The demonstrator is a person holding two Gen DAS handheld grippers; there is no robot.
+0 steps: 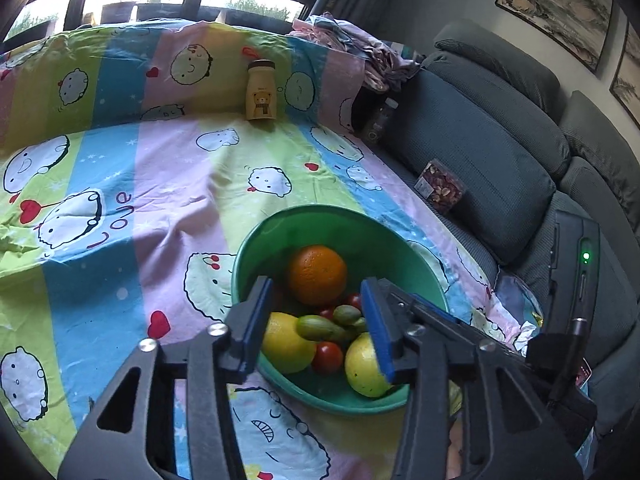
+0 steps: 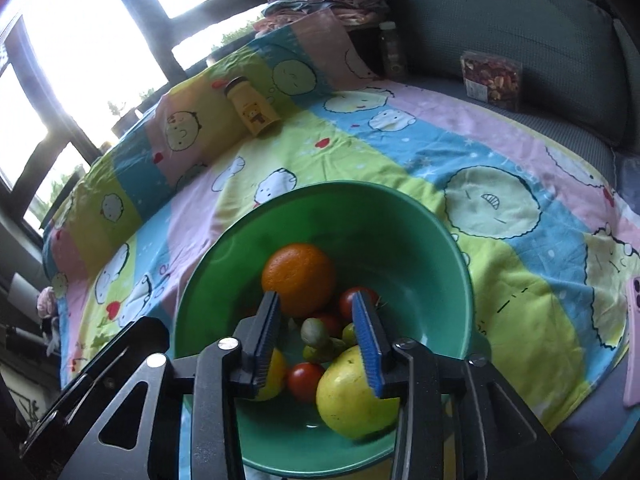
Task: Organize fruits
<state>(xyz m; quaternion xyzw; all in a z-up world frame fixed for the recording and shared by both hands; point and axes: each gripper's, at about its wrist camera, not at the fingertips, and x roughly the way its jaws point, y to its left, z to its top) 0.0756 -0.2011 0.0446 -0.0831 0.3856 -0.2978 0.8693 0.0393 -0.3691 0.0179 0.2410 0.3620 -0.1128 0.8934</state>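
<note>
Cartoon bedsheet (image 1: 168,184) under green bowl (image 1: 280,224) of fruit; my left gripper (image 1: 316,320) and right gripper (image 2: 316,334) both spread, empty.

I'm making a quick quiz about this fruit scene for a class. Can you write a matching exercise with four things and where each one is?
Things:
1. orange
2. yellow bear bottle
3. clear box of dried pieces
4. pink phone

Places:
A. at the right edge of the sheet
B. in the green bowl
C. on the grey sofa seat
D. against the raised fold at the far side of the sheet

Pairs: 1-B, 2-D, 3-C, 4-A
</note>
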